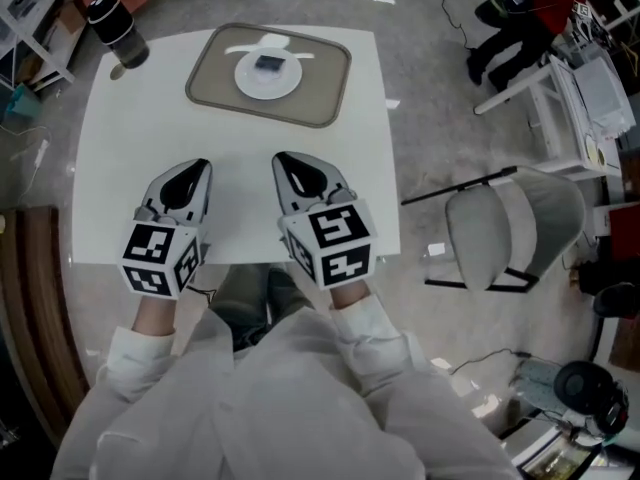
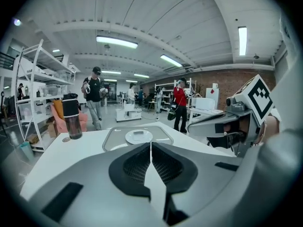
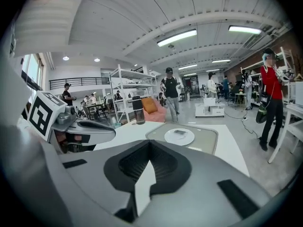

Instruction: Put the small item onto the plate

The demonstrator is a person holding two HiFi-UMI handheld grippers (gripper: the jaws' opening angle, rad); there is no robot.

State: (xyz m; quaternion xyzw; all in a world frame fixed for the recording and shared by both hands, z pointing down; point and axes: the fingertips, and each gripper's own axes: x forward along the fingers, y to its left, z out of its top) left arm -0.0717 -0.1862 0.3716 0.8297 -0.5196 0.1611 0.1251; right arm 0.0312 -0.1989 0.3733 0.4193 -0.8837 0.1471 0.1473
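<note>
Both grippers are over the near edge of the white counter [image 1: 150, 128]. The left gripper [image 1: 198, 166] and right gripper [image 1: 284, 160] each have their fingers together, holding nothing. At the far side, the small dark item [image 1: 268, 64] lies on the white plate [image 1: 248, 80], which rests on a grey tray [image 1: 212, 80].

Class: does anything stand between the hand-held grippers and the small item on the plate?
Nothing visible does. Only table and tray lie before the small item on its plate; the bottle stands far left.
</note>
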